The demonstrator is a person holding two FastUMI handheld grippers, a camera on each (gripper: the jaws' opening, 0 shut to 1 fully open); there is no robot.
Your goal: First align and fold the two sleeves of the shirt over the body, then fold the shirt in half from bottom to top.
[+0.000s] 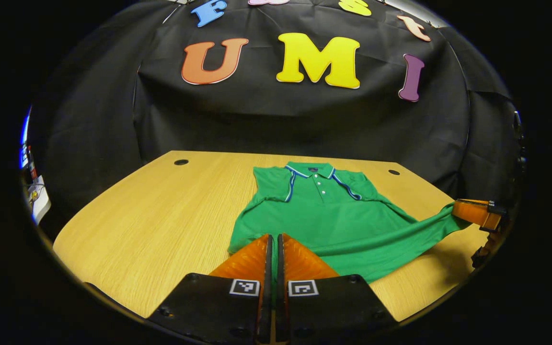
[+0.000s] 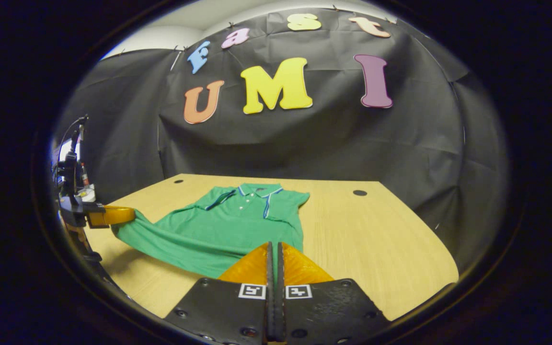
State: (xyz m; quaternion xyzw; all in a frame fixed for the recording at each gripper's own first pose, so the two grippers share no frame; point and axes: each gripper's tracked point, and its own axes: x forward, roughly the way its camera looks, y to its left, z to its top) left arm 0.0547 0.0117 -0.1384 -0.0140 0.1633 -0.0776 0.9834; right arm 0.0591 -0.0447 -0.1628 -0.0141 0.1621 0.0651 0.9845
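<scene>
The green polo shirt (image 1: 324, 215) lies collar toward the table's (image 1: 161, 215) far edge, sleeves folded in. The left gripper (image 1: 274, 239) and right gripper (image 2: 274, 247) each pinch a bottom hem corner, fingers closed on fabric, lifting it. Two cable holes (image 1: 181, 162) mark the far corners.

Both views look low across the table (image 1: 161, 211) toward the back wall, sharing the shirt (image 1: 333, 215).

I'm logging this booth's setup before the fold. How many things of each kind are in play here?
Green polo shirt: 1
Wooden table: 1
Hand-held gripper: 2, the left hand-held gripper and the right hand-held gripper, each pinching the shirt's hem
Round holes in the table: 2
Total: 6
</scene>
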